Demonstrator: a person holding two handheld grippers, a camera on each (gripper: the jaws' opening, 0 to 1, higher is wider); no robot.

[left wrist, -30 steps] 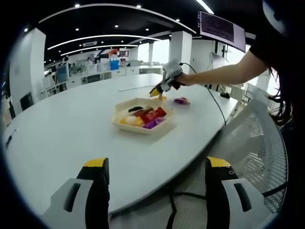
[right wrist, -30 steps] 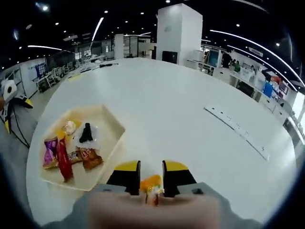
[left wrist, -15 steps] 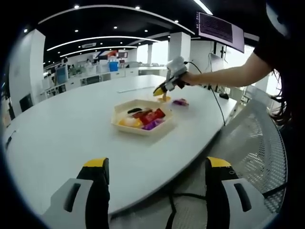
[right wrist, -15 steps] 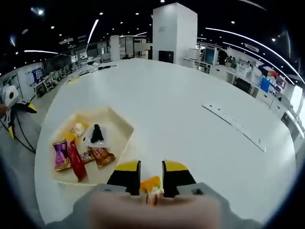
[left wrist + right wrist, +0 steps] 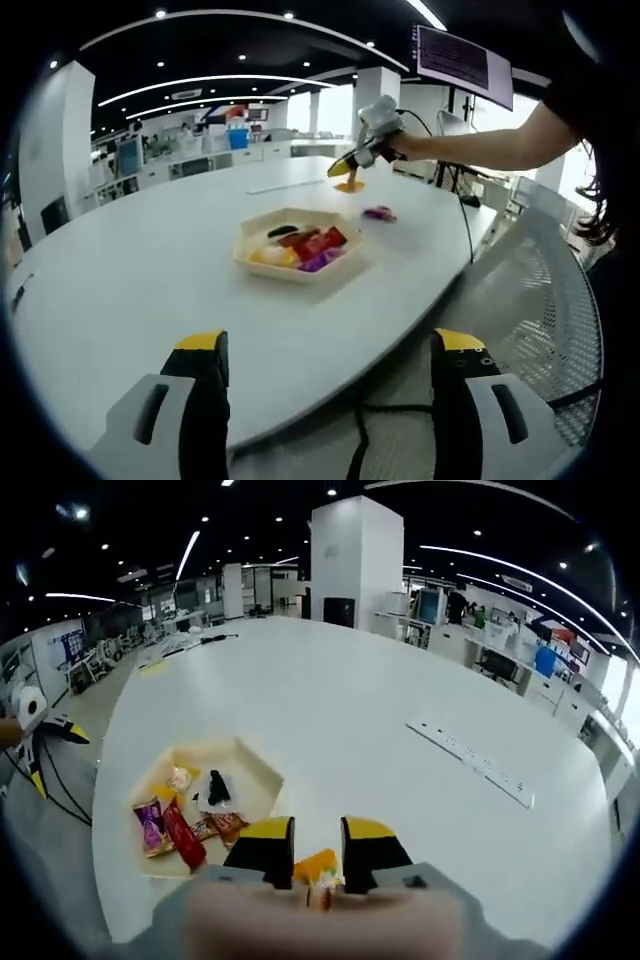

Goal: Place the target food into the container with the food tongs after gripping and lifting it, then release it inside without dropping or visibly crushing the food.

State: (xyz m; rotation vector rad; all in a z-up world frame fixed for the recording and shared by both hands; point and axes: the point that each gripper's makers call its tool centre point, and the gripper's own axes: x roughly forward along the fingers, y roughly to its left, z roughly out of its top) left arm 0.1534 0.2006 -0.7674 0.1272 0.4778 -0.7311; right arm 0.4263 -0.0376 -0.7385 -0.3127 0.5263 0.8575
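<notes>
While the right hand-held gripper (image 5: 317, 858) hangs well above the bench (image 5: 400, 740), its yellow-tipped jaws are clamped on an orange snack packet (image 5: 317, 865), a small glossy pouch that shows no obvious squashing. Seen from the left gripper view, that same gripper (image 5: 352, 165) is raised beyond the tray (image 5: 250, 262) with the orange packet (image 5: 349, 185) dangling beneath it.

Judging by this, the grip and lift are done; what remains is carrying the packet over the tray, lowering it, and letting go inside. The tray (image 5: 262, 777) is a pale, shallow, angular dish with low sloping walls, and it already holds several crinkly wrappers: a purple one (image 5: 150, 826), a red one (image 5: 184, 837), a brownish one (image 5: 229, 824), plus a dark item on white (image 5: 216, 788). A purple packet (image 5: 379, 212) lies on the bench beside the tray, apart from it.

The left hand-held gripper (image 5: 326, 400) waits low at the near edge of the bench, jaws wide apart and holding nothing. The bench top is smooth, matte white and rounded at its edge.
</notes>
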